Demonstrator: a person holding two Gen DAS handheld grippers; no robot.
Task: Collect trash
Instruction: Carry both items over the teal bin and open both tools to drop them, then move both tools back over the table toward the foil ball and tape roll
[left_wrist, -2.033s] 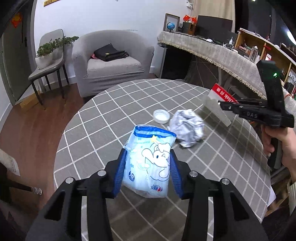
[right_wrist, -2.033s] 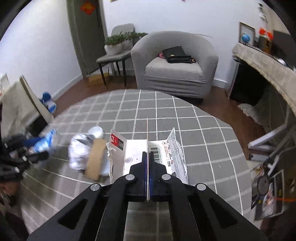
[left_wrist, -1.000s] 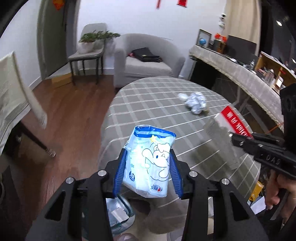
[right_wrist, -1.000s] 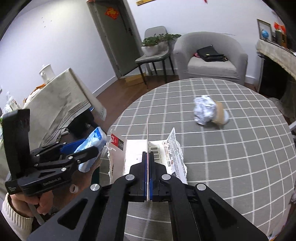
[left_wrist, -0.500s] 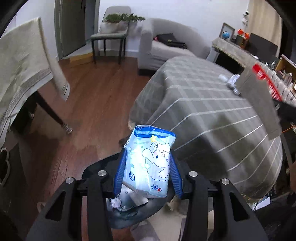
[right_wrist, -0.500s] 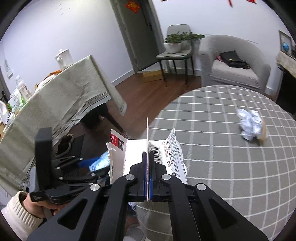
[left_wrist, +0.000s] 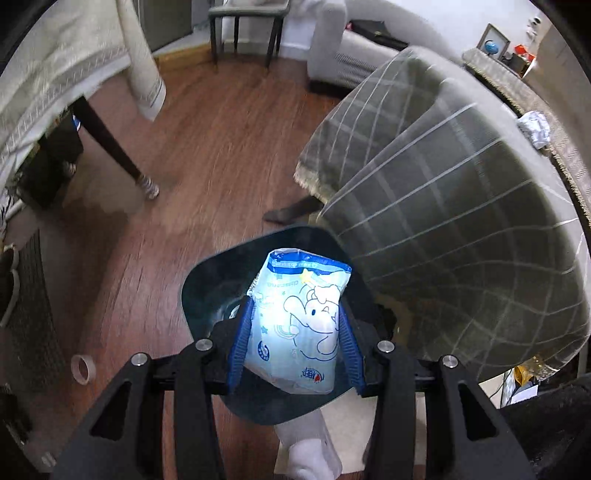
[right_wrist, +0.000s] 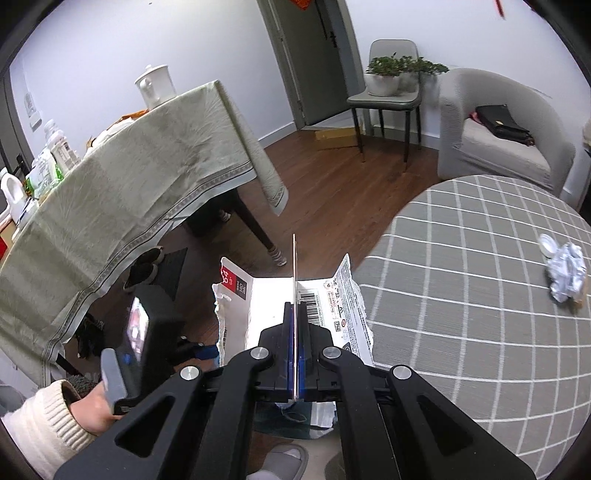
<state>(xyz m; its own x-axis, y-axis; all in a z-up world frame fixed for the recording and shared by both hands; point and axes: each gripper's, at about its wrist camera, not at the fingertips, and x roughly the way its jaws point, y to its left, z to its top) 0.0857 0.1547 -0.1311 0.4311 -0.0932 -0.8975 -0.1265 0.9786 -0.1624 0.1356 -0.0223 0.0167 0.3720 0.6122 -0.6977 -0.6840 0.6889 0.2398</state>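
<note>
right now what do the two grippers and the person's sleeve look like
Both the left gripper and the right gripper are matte black frames with silver bolt heads and ribbed blue finger pads. The left unit carries a boxy black handle and grey trigger. The sleeve is cream ribbed knit.

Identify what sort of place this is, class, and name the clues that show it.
Probably a home living room: a grey armchair, a round table in a checked cloth, a potted plant on a chair, wooden flooring.
</note>
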